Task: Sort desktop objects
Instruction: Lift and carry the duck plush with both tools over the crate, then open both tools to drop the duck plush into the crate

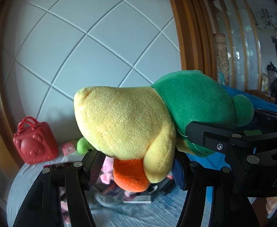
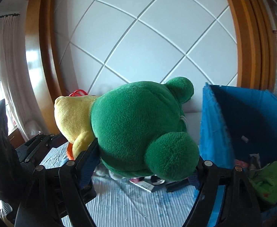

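One plush duck toy (image 1: 127, 124) is up in the air, well above the striped grey-white cloth (image 2: 119, 204) that covers the desk — yellow body, green hooded head, orange foot (image 1: 130, 176) hanging underneath. Two grippers hold it at once.

The left gripper (image 1: 136, 168) has its fingers spread moderately, and the yellow underside and orange foot of the toy sit between them, pressed against the inner pads. In the same left wrist view the right gripper's black finger (image 1: 204, 134) comes in from the right and presses on the green part of the toy.

In the right wrist view the right gripper (image 2: 144, 168) is also spread fairly wide, closed onto the green head, with one round green ear (image 2: 172, 155) bulging toward the camera and a second ear (image 2: 180, 89) on the far side. The left gripper's black linkage (image 2: 36, 147) shows at the left.

One blue fabric bin (image 2: 214, 124) stands just right of the toy; one green item (image 2: 269, 183) lies inside it. One red bear-faced case (image 1: 34, 143) with a handle stands at the back of the desk, one green plush (image 1: 83, 145) and one pink block (image 1: 68, 148) just beside it. Below the toy lies a blurred heap — something pink (image 1: 107, 172), a book or card (image 2: 146, 185), dark items — too unclear to count.
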A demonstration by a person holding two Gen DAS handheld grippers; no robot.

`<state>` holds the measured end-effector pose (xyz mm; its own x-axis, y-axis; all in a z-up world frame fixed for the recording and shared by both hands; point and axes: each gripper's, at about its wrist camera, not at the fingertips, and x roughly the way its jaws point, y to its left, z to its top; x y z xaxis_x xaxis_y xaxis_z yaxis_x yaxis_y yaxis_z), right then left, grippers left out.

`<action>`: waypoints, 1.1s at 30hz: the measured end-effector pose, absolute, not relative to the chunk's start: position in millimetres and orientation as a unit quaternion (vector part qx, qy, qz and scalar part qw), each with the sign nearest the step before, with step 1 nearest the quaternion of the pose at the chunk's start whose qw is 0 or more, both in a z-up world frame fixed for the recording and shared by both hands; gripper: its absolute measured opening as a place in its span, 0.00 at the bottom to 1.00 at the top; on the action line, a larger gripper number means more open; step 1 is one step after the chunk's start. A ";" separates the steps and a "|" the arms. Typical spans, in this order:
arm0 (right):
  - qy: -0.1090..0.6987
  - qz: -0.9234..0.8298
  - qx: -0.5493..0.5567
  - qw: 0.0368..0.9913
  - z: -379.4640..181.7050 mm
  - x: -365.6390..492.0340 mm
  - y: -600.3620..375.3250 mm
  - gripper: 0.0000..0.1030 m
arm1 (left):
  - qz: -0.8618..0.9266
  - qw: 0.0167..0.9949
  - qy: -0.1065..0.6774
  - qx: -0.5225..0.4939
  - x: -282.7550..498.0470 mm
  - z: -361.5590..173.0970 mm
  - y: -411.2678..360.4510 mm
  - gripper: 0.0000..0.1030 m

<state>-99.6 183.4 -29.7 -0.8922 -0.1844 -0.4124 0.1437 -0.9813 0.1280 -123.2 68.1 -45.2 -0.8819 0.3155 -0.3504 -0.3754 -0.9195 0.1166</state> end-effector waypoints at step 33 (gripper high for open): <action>-0.081 -0.976 0.203 -0.007 -16.3 -85.0 506.4 1.00 | 0.946 0.172 0.117 -0.247 -141.4 -42.4 358.4 0.84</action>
<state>-85.0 506.4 -16.3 -0.9177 -0.0191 -0.3968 -0.0465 -0.9868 0.1552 -141.4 358.4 -42.4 -0.8189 0.2688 -0.5071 -0.3839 -0.9133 0.1358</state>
